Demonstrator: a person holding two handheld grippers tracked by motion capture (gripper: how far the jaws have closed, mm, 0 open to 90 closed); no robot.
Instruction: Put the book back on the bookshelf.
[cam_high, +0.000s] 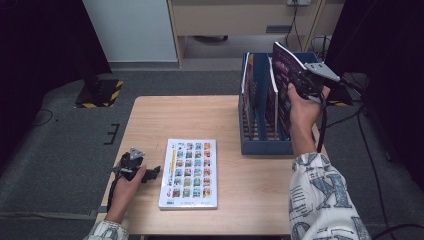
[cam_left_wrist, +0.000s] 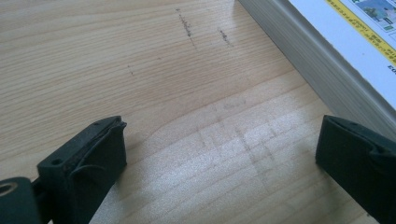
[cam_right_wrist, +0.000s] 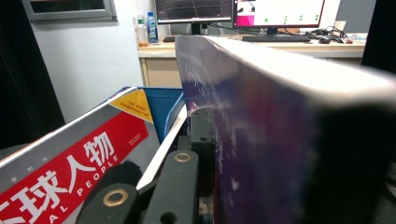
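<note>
My right gripper is shut on a dark purple book, held upright and tilted over the right slot of the blue file rack. In the right gripper view that purple book sits between the black jaws, with a red and grey magazine at its left in the rack. My left gripper rests on the table beside the left edge of a white book with rows of small pictures, lying flat. Its jaws are wide apart over bare wood, with the white book at the upper right.
The wooden table has free room at its far left and middle. Other magazines stand in the rack's left slots. A cable hangs from the right gripper. Grey carpet and a desk with monitors lie beyond.
</note>
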